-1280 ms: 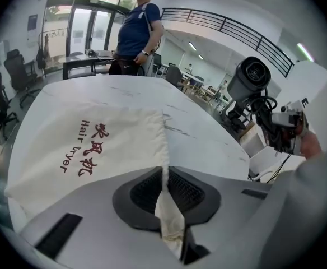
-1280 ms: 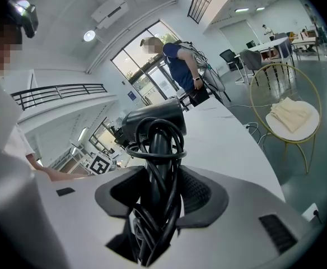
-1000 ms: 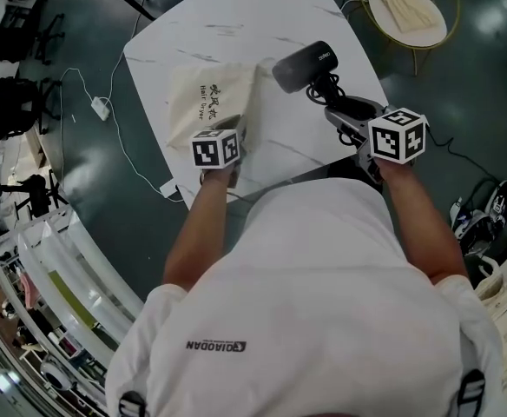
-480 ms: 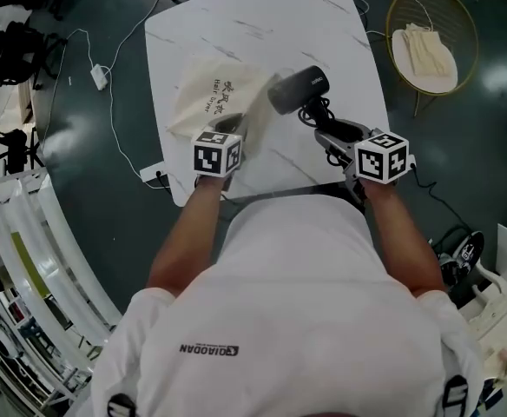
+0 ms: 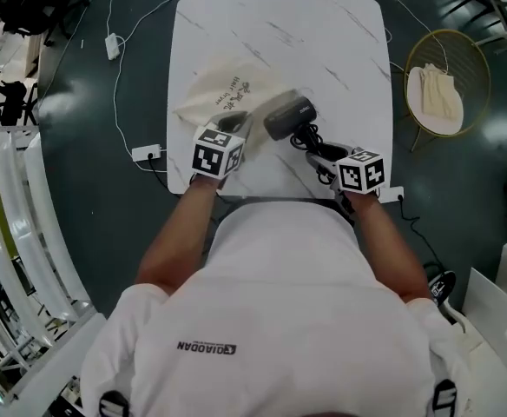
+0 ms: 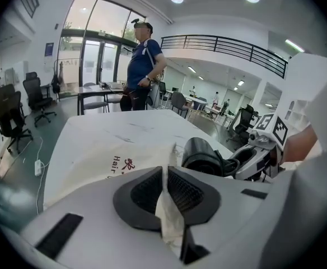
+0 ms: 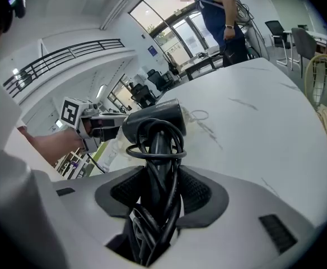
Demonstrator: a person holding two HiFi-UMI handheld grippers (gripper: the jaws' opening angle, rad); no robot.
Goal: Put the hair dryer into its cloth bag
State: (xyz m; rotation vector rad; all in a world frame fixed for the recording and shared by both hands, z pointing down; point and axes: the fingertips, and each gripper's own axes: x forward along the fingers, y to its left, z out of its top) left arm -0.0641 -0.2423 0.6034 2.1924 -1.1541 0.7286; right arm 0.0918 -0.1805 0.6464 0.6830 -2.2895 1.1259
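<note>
Two grips set: left gripper (image 6: 164, 186) pinches, nearly closed, the limp cloth bag (image 5: 214, 94) edge on the table (image 5: 323, 42), right gripper (image 7: 158, 192) clamps wide the hair dryer (image 5: 286, 116) beside it by its cord-wrapped handle, probably rigid, top-heavy.

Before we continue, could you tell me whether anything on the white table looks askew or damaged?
Nothing stands out: the left gripper pinches the cream cloth bag by its edge, the right gripper holds the black hair dryer by its cord-wrapped handle.
</note>
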